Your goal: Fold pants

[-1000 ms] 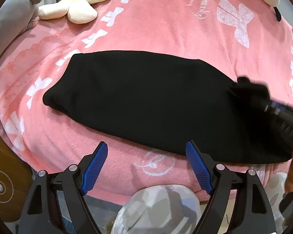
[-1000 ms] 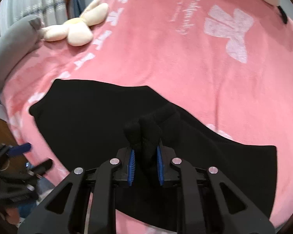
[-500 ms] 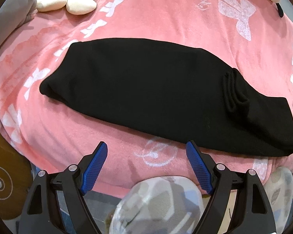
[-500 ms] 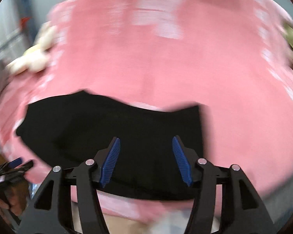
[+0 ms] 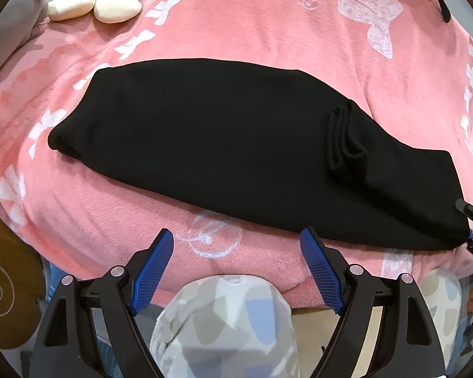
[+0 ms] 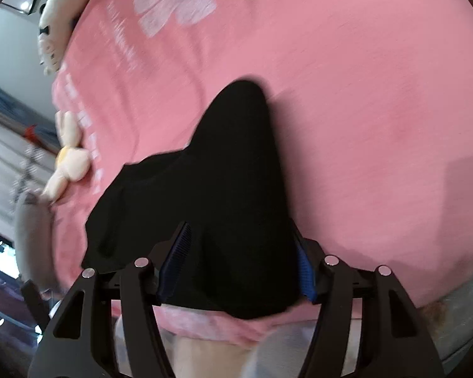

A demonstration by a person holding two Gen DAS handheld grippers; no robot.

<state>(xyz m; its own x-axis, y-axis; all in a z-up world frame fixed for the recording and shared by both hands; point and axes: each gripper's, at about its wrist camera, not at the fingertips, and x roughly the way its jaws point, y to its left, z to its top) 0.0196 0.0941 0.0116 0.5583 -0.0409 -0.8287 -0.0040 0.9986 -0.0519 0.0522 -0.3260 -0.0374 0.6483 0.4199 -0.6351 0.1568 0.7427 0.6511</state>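
Pink blanket [image 5: 268, 25], one black pants [image 5: 224, 138]

1. A pink blanket [image 5: 268, 25] with white bow prints spreads out ahead of my tools.
2. A cream plush toy [image 5: 104, 3] lies far ahead and to the left.
3. A grey cushion [image 5: 19, 22] sits at the far-left edge.

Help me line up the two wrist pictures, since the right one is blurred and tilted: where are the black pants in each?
Left wrist: the black pants lie flat across the middle, running from left to the right edge, beyond the open left tool.
Right wrist: the pants run from centre down between the fingers of the right tool.
Shared landmark: the cream plush toy on the pink blanket.
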